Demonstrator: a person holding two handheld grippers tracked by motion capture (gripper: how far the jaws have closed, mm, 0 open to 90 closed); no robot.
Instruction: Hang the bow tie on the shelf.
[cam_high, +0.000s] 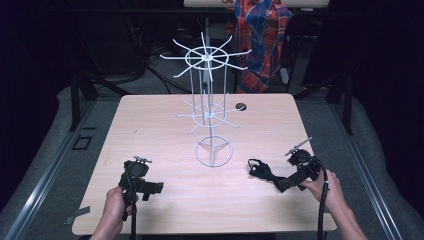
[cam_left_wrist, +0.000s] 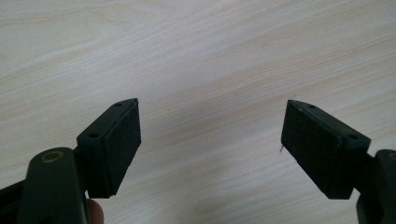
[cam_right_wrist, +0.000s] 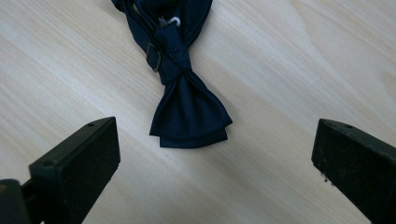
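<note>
High view: a pale wooden bench (cam_high: 160, 125) carries a white wire rack (cam_high: 212, 112) standing upright at the centre of the frame, its hooks spread in two tiers. A dark navy bow tie (cam_high: 263, 171) lies flat on the bench in the lower right, right of the rack's ring base and apart from it. The right gripper (cam_high: 295, 175) sits just beside the tie at its right end, held by a hand at the lower right. In the right gripper view its jaws stand wide apart and hold nothing; the bow tie (cam_right_wrist: 187, 105) lies on the wood ahead of them, in the upper middle of the frame. The left gripper (cam_high: 137, 182) is at the lower left, well apart from the tie. In the left gripper view its jaws gape wide over bare wood (cam_left_wrist: 210, 60), empty.
</note>
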